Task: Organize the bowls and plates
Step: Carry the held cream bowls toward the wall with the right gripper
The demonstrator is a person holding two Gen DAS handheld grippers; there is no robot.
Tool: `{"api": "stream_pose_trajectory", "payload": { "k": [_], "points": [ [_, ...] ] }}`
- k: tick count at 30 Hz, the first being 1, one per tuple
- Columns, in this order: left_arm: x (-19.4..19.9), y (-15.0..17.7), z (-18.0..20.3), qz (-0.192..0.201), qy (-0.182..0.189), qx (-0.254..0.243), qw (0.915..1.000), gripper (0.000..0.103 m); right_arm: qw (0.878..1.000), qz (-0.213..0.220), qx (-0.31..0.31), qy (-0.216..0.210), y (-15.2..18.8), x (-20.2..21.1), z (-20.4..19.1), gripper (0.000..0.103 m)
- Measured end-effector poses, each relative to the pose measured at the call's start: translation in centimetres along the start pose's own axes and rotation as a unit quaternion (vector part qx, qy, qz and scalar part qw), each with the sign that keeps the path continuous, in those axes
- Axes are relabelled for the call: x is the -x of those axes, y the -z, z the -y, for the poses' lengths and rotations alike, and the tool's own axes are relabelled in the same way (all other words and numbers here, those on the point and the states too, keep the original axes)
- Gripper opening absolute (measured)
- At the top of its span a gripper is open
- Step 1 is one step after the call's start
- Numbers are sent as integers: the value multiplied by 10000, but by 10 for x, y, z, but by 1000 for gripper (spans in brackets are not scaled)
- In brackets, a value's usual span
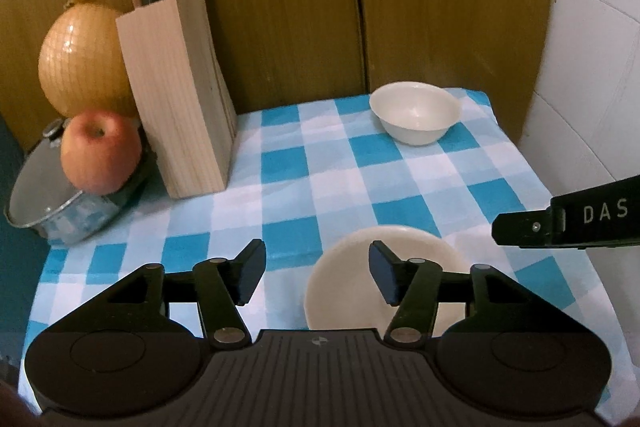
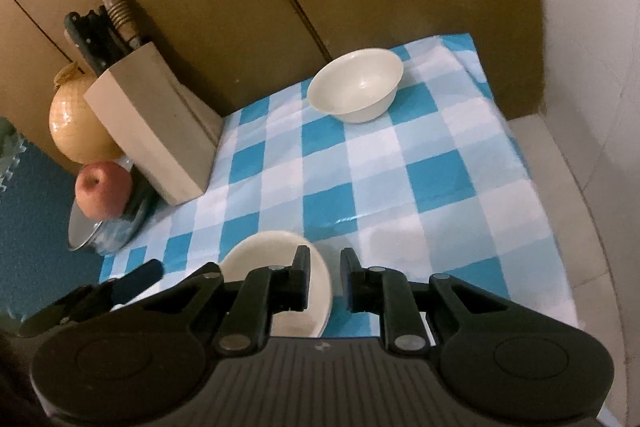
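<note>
Two white dishes: bowl (image 1: 415, 113) far, plate (image 1: 352, 279) near. We hold left gripper (image 1: 316, 277) spread, right gripper (image 2: 325, 277) narrowly parted, pinching nothing.

Two wrist cameras look forward and steeply down over one checked tablecloth (image 1: 304, 163), from its near edge toward the wooden back wall (image 1: 280, 7).

The left view sits low and close at the near left, its own fingers filling the bottom. The right view looks from higher at the near right, tilted so the cloth's far edge slants. Both share the bowl (image 1: 416, 113) at the far right corner, the plate (image 2: 276, 255) at the near edge and the knife block (image 2: 156, 127) at the far left corner.
</note>
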State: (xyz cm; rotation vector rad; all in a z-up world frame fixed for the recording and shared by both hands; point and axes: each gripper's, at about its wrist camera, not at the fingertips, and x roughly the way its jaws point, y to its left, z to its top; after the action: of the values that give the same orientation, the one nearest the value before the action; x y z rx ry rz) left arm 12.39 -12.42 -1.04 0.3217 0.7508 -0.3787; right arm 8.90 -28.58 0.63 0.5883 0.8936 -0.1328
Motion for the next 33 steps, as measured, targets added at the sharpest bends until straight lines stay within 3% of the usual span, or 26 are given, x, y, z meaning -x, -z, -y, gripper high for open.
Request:
{"api": "stream_pose_trajectory", "payload": {
  "k": [33],
  "points": [
    [-25, -14, 9, 188, -138, -247, 9994, 74, 9998, 56, -183, 98, -26, -21, 19, 14]
  ]
}}
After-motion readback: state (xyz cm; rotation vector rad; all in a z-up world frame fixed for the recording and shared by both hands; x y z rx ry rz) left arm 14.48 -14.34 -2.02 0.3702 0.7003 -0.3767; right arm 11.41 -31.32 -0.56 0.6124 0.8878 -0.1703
